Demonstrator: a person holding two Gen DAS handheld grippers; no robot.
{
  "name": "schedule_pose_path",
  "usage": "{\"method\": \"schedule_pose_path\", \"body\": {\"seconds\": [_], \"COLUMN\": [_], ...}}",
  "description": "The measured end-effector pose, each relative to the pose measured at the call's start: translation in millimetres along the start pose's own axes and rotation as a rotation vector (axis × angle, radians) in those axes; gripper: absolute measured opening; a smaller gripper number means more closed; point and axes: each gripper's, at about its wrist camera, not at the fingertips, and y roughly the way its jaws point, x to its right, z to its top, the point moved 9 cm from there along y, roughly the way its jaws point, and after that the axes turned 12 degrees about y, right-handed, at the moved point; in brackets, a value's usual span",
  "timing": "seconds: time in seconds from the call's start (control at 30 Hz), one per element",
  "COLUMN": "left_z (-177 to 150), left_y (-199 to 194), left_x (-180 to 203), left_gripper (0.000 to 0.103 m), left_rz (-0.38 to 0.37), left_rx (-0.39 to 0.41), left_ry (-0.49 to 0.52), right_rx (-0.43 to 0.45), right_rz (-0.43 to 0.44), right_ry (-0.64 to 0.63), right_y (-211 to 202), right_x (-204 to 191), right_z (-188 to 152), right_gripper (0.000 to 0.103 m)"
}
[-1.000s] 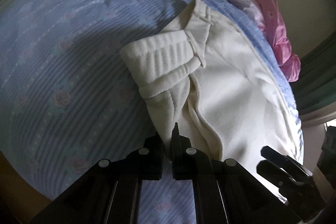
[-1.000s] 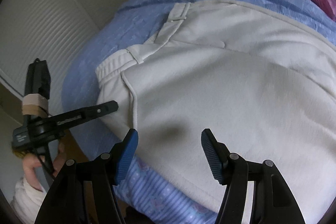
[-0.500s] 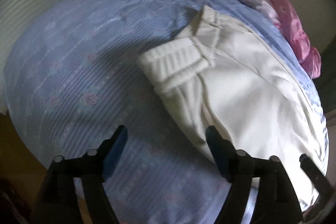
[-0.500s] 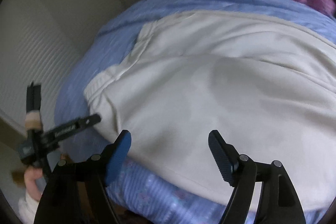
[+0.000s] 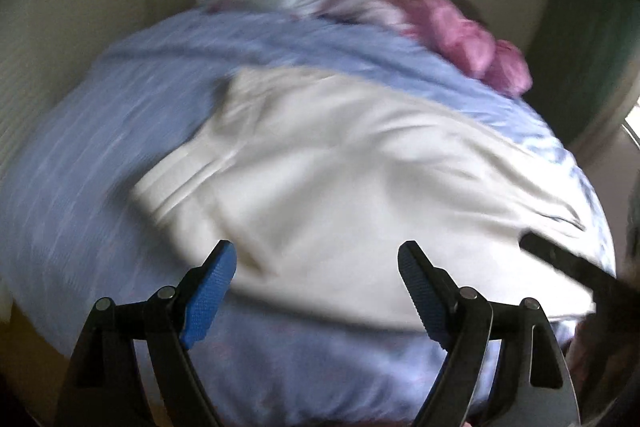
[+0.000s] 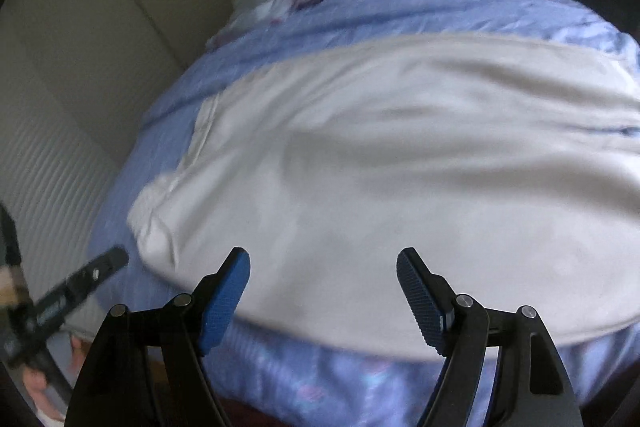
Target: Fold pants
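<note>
Both tools same build: left tool (image 5: 316, 275) and right tool (image 6: 323, 281) have black linkage arms, silver pivot screws, blue ribbed pads (image 6: 224, 301). Tan tape band on left tool's body.

Left tongs (image 5: 316, 267) and right tongs (image 6: 323, 273) gape wide, both empty
</note>
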Motion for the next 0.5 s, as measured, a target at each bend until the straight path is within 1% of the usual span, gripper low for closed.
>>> {"method": "schedule_pose_path", "body": {"seconds": [0.03,0.07,0.1,0.17,0.23,0.3,0.5], "left_z": [9.4,22.4,35.4,59.4,82.6,102.7,168.4], "left_y": [-0.6,-0.4,1.0,4.4,8.3,11.7,43.7], "left_x": [12.0,28.4,44.7,75.6,109.5,141.7,249.3], "left_gripper": [0.083,0.083,0.083,0.083,0.083,0.083,0.083], "left_rz": [-0.016,-0.038,-0.054,-0.074,-0.092,-0.095,-0.193], "left_rx": [0.012,0.025,0.032,0.045,0.058,0.071,0.084], "left_ry": [0.023,0.054,0.087,0.140,0.207,0.266,0.429], "right_rx": [0.010,0.029,0.046,0.060,0.088,0.102,0.109], "right_rz": [-0.014,-0.029,-0.026,-0.041,-0.069,-0.101,-0.151], "right_ry": [0.006,0.019,0.031,0.036,0.032,0.006,-0.075], "right_y": [-5.5,-16.2,-25.7,-39.5,-57.8,-73.6,-111.0], "right_x": [7.4,18.8,27.0,43.4,66.3,87.7,154.8], "right_z": [11.1,31.9,48.6,75.4,109.8,137.3,201.8], "right_gripper": [0.076,0.076,0.076,0.076,0.076,0.076,0.076]}}
